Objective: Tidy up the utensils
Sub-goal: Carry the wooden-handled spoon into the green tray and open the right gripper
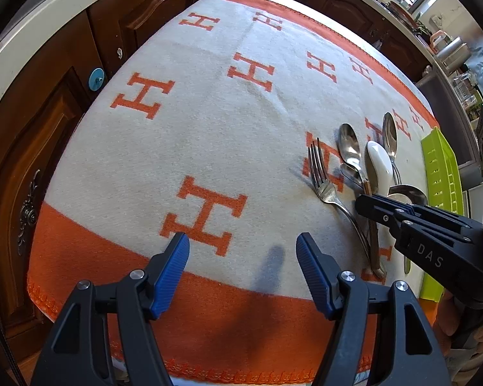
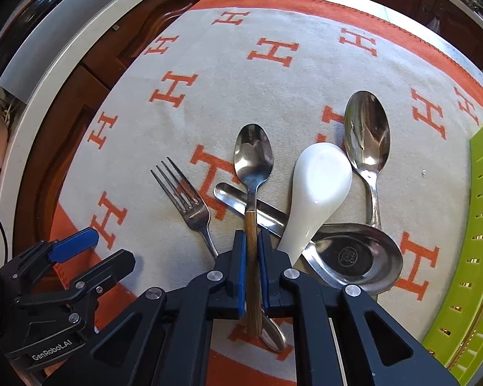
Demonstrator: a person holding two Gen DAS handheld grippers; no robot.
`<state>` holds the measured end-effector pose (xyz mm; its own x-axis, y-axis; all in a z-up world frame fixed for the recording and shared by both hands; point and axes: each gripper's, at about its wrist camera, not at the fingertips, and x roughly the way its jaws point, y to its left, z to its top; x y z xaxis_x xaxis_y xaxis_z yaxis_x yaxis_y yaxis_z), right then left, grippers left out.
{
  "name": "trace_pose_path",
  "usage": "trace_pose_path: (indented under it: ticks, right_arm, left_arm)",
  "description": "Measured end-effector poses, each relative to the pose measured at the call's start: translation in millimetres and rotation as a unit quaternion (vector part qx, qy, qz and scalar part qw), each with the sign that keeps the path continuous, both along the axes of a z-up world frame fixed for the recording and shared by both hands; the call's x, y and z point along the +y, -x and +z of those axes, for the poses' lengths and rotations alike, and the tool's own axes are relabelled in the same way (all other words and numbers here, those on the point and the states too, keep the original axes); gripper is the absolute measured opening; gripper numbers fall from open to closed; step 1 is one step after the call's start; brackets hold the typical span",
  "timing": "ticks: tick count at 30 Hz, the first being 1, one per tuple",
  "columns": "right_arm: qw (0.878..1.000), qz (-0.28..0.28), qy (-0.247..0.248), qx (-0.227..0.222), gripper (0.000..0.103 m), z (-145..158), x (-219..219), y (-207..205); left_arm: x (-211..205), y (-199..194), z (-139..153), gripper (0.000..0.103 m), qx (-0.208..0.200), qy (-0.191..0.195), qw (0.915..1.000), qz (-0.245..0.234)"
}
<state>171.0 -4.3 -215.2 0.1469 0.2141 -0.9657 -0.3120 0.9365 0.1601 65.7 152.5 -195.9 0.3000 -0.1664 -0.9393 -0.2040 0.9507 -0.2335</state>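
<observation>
Kitchen setting: dark carved wooden cabinets behind a table (image 2: 460, 51) draped in a beige cloth (image 1: 209, 135) with orange border and repeated orange "H" letters.

Utensil pile lies directly ahead of the right tongs (image 2: 251, 241): fork (image 2: 190, 206) to their left, wooden-handled spoon (image 2: 252, 173) centred, white ceramic spoon (image 2: 318, 189) and large steel spoon (image 2: 367, 138) to their right, steel ladle (image 2: 354, 257) partly beneath the ceramic one. A green slotted tray (image 2: 479, 225) sits farther right of the pile.

Right tongs: blue pads drawn in on the wooden handle of the spoon, pads at either side of it. Handle's long axis runs straight away from the tongs, bowl at the far end; it crosses over the ladle's handle.

Left tongs (image 1: 243, 254): spread apart, nothing between them, hovering over bare cloth well left of the pile. Right hand is the nearer one.

Legible writing: "GenRobot.AI" on the left tool body, "DAS" on the right one. Ladle bowl bears a stamp, unreadable.
</observation>
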Motion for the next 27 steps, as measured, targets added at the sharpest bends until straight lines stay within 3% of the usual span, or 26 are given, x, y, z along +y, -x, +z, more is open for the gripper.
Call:
trace_pose_path:
  ticks: [7, 16, 22, 27]
  right_arm:
    - [0.996, -0.042, -0.075, 0.015, 0.007, 16.9, -32.0, -1.4]
    - [0.984, -0.114, -0.132, -0.031, 0.007, 68.4, -110.6, 23.8]
    - [0.974, -0.180, -0.109, -0.086, 0.007, 96.1, -186.6, 44.4]
    - [0.964, -0.236, -0.078, -0.090, 0.007, 88.2, -244.8, 55.2]
  left_arm:
    - [-1.0, 0.4, 2.6, 0.067, 0.004, -0.001, 1.0000, -0.003]
    - [-21.4, -5.1, 11.8, 0.067, 0.007, 0.001, 0.9996, -0.026]
    - [-42.2, -14.4, 15.6, 0.067, 0.019, 0.019, 0.9989, -0.039]
    - [-57.7, -23.4, 13.1, 0.067, 0.034, 0.039, 0.9979, -0.038]
